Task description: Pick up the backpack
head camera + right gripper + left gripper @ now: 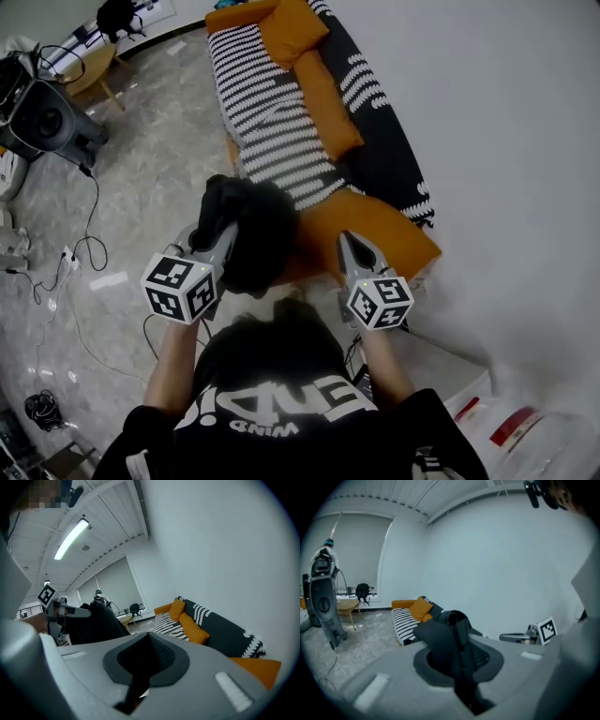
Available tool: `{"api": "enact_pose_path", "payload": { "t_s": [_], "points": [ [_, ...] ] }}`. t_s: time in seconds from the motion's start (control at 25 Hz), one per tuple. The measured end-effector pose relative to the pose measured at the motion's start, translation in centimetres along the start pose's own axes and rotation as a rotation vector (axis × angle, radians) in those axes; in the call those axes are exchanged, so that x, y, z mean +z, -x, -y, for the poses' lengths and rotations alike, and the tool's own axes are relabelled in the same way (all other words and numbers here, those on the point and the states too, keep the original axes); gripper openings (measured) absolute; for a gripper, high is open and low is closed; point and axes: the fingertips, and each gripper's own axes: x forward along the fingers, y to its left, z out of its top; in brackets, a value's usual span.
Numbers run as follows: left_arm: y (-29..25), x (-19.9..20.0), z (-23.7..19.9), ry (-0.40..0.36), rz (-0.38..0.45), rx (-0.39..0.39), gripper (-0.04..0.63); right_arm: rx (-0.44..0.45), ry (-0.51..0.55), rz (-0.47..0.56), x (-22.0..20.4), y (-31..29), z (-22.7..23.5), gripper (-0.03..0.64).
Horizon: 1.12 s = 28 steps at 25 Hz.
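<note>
The black backpack [255,234] hangs off the floor in front of the sofa [281,131]. My left gripper [228,228] is shut on a black strap of the backpack [440,639], which runs down between its jaws [461,662]. My right gripper [350,241] is held beside it to the right, shut and empty, apart from the bag. In the right gripper view its pads [154,656] meet with nothing between them, and the backpack [96,623] and left gripper [58,611] show at the left. The right gripper [520,638] shows at the right of the left gripper view.
The sofa carries a black-and-white striped cover and orange cushions [319,84] along a white wall [506,141]. A speaker on a stand [47,117], a small wooden table [92,67] and floor cables [80,248] lie left. White boxes [487,412] sit at the lower right.
</note>
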Motion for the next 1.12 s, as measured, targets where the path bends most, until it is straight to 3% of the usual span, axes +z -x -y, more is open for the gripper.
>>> {"api": "enact_pose_path", "payload": {
  "t_s": [0.72, 1.12],
  "points": [
    [12.8, -9.1, -6.9, 0.072, 0.014, 0.091, 0.041, 0.015, 0.105, -0.027, -5.9, 1.0, -14.4, 0.001],
    [16.5, -11.2, -9.1, 0.105, 0.026, 0.139, 0.041, 0.052, 0.138, -0.026, -6.8, 1.1, -19.0, 0.000]
  ]
}}
